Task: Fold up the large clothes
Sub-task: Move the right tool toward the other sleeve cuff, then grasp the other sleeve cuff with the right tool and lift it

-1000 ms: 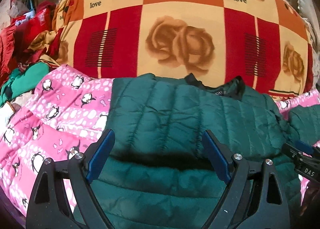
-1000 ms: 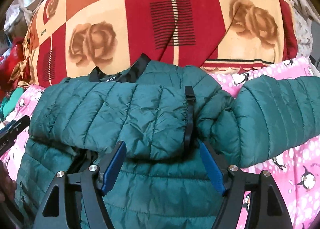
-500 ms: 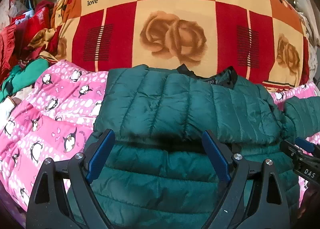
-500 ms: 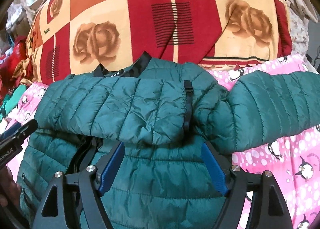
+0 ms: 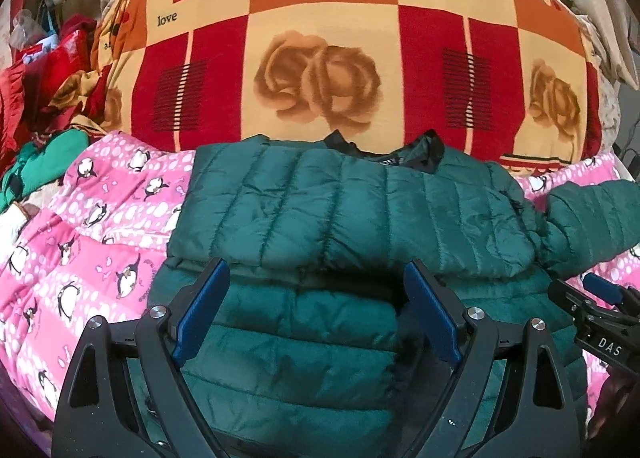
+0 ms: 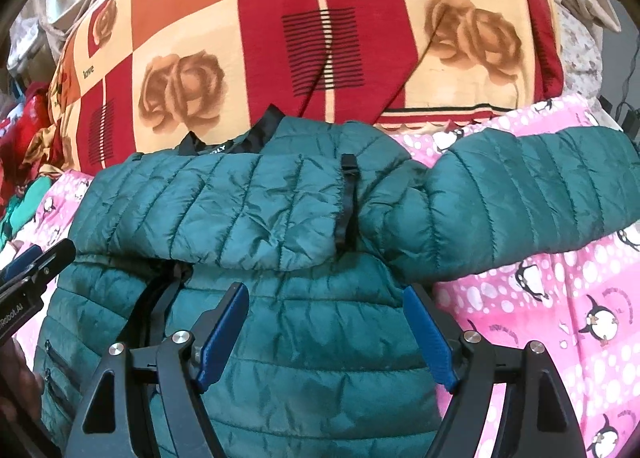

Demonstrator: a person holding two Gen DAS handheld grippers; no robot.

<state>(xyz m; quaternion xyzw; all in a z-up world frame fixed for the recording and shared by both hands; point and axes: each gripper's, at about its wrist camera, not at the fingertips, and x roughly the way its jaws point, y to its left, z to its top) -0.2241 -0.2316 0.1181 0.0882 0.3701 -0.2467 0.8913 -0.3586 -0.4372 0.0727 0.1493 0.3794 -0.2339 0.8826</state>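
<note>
A dark green quilted puffer jacket (image 5: 344,214) lies on the pink penguin bedspread (image 5: 92,226), collar toward the far side. One sleeve is folded flat across its chest; the other sleeve (image 6: 532,186) stretches out to the right. My left gripper (image 5: 316,294) is open and empty above the jacket's lower half. My right gripper (image 6: 326,318) is open and empty above the jacket's lower right part. Each gripper shows at the edge of the other view: the right one (image 5: 592,314), the left one (image 6: 32,274).
A big red, orange and cream rose-patterned blanket bundle (image 5: 320,58) rises behind the jacket. A heap of red and green clothes (image 5: 44,106) lies at the far left. The pink bedspread (image 6: 560,318) extends right of the jacket.
Both grippers have drawn back toward me from the jacket, open throughout. More of the folded sleeve and the lower jacket is in view.
</note>
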